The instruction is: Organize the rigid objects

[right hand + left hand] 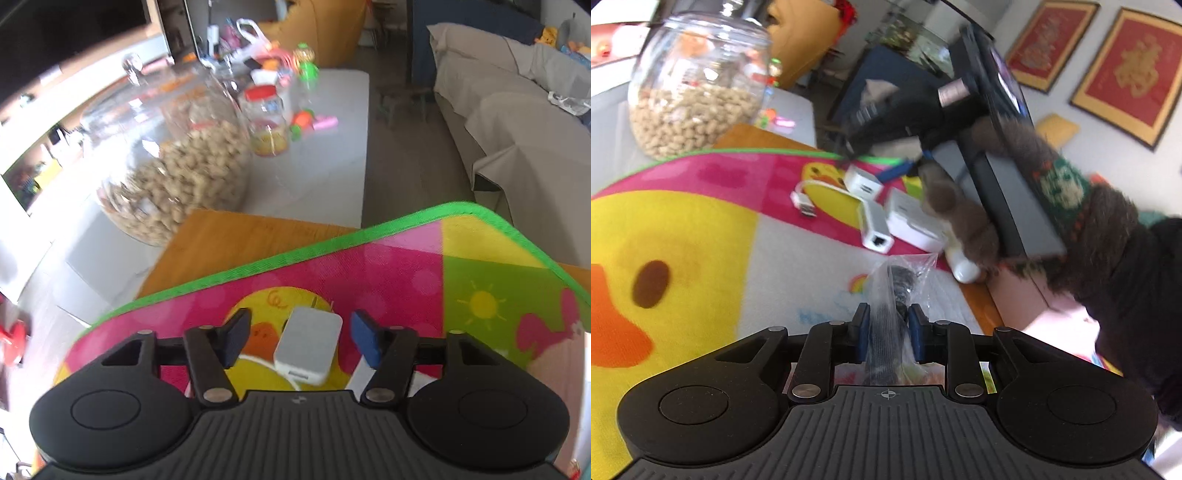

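Left claw (886, 314) is clamped on a clear bag with a dark part (899, 291), held just above the duck mat (701, 229); right claw (297, 338) is spread, straddling the white charger (308, 345) untouched. Step looks like picking the charger; next, pinch its flat sides squarely.

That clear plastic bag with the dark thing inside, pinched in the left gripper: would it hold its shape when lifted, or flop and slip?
The left gripper is shut on the clear bag. The crinkled film looks thin, so loose ends would probably flop. The dark object inside looks stiffer, so the middle likely keeps its line. Smooth plastic may slide a little between the pads.
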`<act>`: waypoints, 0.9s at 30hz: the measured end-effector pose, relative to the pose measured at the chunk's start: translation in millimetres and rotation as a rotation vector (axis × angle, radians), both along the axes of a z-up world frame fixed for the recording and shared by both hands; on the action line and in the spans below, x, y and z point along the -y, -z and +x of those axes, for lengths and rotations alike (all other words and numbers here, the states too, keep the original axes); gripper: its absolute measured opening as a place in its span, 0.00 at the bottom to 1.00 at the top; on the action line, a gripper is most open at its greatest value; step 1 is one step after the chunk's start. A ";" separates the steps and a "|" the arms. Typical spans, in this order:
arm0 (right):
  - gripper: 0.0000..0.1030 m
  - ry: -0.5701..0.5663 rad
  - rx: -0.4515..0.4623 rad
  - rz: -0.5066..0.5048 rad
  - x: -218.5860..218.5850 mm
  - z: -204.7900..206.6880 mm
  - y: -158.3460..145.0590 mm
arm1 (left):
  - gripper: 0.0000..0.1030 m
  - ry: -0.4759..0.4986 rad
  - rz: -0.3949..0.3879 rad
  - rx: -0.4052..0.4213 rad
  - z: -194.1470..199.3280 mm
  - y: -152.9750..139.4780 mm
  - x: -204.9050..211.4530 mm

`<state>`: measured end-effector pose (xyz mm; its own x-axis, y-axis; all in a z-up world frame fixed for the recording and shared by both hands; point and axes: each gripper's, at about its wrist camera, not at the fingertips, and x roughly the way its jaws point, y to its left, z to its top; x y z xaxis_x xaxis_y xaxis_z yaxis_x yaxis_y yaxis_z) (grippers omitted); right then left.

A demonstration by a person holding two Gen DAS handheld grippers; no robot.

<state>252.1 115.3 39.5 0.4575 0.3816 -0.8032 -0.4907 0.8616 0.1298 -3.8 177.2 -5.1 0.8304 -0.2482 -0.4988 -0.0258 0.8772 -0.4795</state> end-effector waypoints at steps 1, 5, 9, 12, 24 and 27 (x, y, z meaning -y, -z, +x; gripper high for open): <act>0.32 -0.015 -0.020 0.000 1.2 -2.1 2.4 | 0.24 -0.022 -0.003 0.010 -1.9 -0.9 -2.5; 0.31 -0.108 0.040 -0.048 13.5 -35.6 -2.0 | 0.23 -0.105 -0.022 0.015 -3.1 -1.9 -13.8; 0.31 -0.235 0.054 -0.073 32.5 -81.7 -6.0 | 0.23 -0.134 -0.042 0.008 -1.6 -1.0 -18.8; 0.31 -0.278 0.029 -0.074 49.0 -111.9 -5.1 | 0.23 -0.134 -0.027 0.009 -3.4 -0.6 -17.3; 0.59 -0.321 0.167 -0.018 127.1 -214.1 -10.5 | 0.24 -0.138 -0.048 -0.032 -4.1 2.3 -14.8; 0.67 -0.317 0.218 0.022 139.1 -235.0 -11.6 | 0.24 -0.137 -0.034 -0.037 -7.5 1.6 -9.5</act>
<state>17.2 -23.7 51.1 0.4729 0.5475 -0.6904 -0.7504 0.6609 0.0102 -11.3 186.7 -6.7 0.8387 -0.1506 -0.5234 -0.1630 0.8476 -0.5050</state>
